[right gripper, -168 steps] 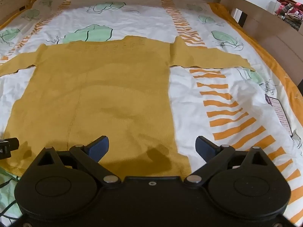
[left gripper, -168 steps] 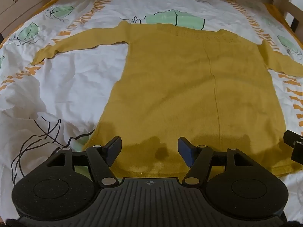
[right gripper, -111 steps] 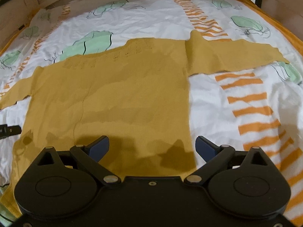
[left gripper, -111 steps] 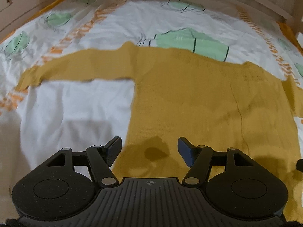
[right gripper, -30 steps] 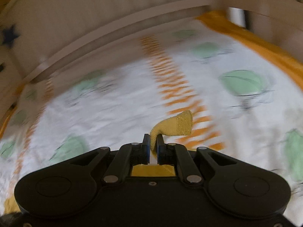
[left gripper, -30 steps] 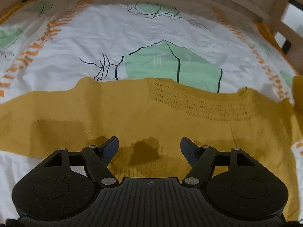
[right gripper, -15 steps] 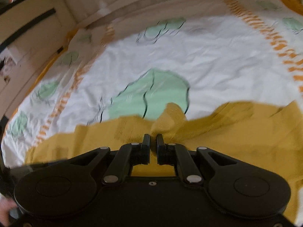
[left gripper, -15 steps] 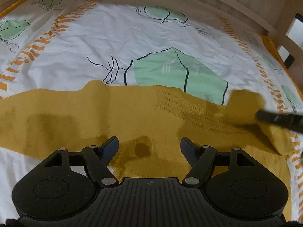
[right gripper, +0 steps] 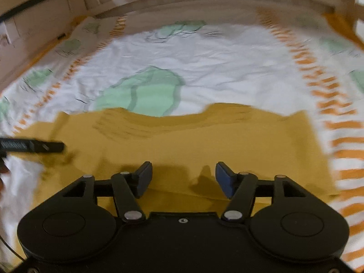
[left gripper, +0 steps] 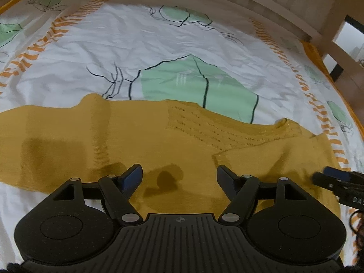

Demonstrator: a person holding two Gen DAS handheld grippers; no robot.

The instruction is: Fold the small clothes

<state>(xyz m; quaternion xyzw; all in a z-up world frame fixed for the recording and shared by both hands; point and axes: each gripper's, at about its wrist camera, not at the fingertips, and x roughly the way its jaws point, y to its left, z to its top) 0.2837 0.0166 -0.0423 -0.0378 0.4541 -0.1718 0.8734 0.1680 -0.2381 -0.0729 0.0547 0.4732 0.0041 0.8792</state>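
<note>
A mustard-yellow knit sweater lies flat on the bed, neckline away from me. Its right sleeve is folded inward across the chest; the same folded sleeve shows in the right wrist view. Its left sleeve stretches out to the left. My left gripper hovers open over the upper chest, nothing between its fingers. My right gripper sits over the folded sleeve with its jaws opening and nothing between them. Each gripper shows at the edge of the other's view: the right gripper, the left gripper.
The sweater rests on a white bedsheet printed with green shapes and orange stripes. A wooden bed frame runs along the far side and the right. A wall and furniture stand at the left in the right wrist view.
My right gripper carried the right sleeve inward over the chest, came down, and let go as its jaws parted. The left gripper stayed open and barely moved.
</note>
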